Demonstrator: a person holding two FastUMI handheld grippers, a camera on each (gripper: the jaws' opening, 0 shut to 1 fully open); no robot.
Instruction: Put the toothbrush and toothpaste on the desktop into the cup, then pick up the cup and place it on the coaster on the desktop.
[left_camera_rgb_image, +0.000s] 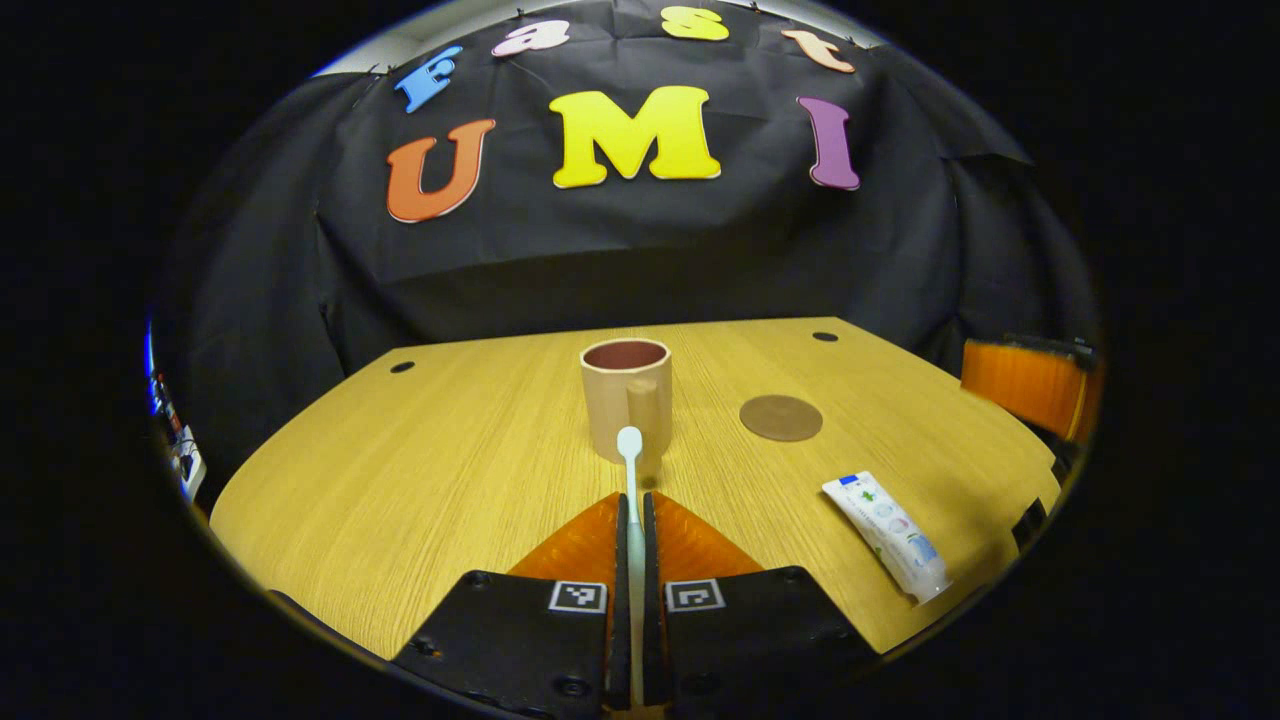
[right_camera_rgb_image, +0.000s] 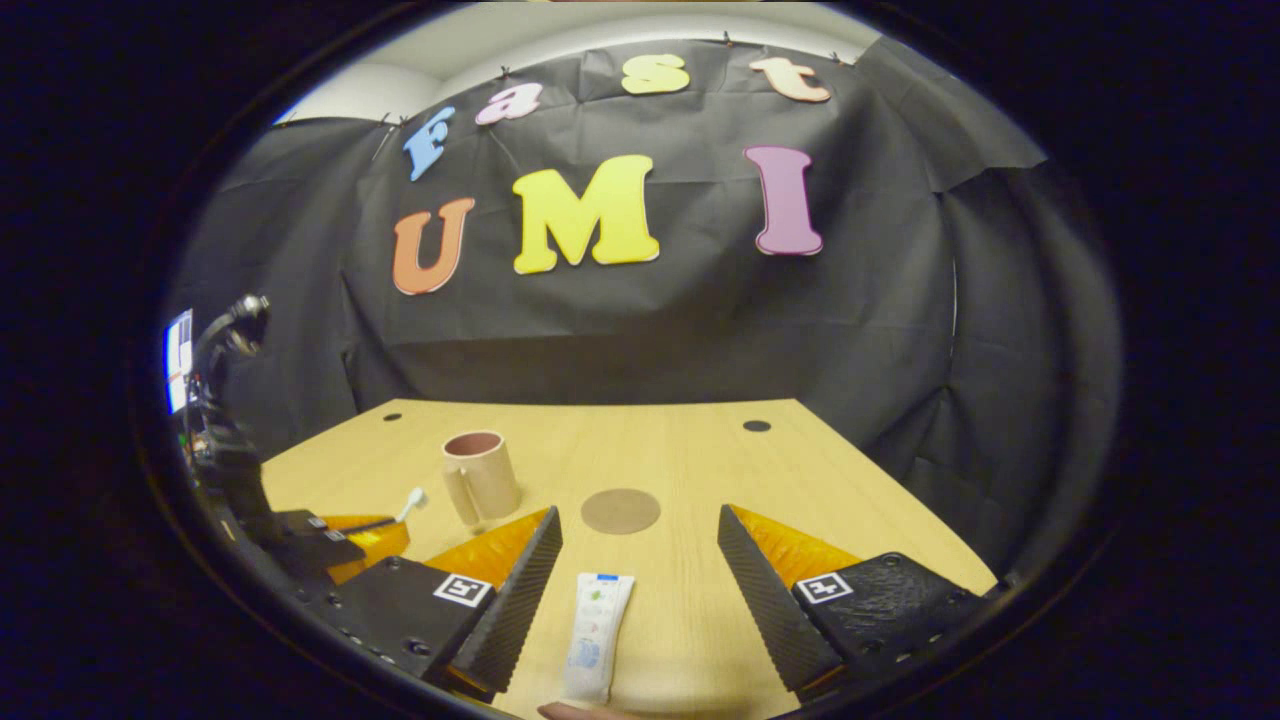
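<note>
My left gripper (left_camera_rgb_image: 632, 510) is shut on a white toothbrush (left_camera_rgb_image: 630, 455), whose head points at the beige cup (left_camera_rgb_image: 627, 397) just ahead; the cup's handle faces me. A white toothpaste tube (left_camera_rgb_image: 888, 535) lies on the wooden desktop (left_camera_rgb_image: 420, 470) to the right, with the round brown coaster (left_camera_rgb_image: 781, 417) beyond it. In the right gripper view, my right gripper (right_camera_rgb_image: 640, 530) stands open over the toothpaste tube (right_camera_rgb_image: 597, 635), which lies between its fingers. The coaster (right_camera_rgb_image: 620, 510) sits ahead, the cup (right_camera_rgb_image: 480, 477) to its left, and the left gripper (right_camera_rgb_image: 385, 530) with the toothbrush (right_camera_rgb_image: 412, 502) beside the cup.
Two dark round holes (left_camera_rgb_image: 402, 367) (left_camera_rgb_image: 825, 336) mark the desktop's far corners. Part of the right gripper (left_camera_rgb_image: 1025, 385) shows at the right edge. Equipment with a screen (right_camera_rgb_image: 180, 360) stands off the table's left side.
</note>
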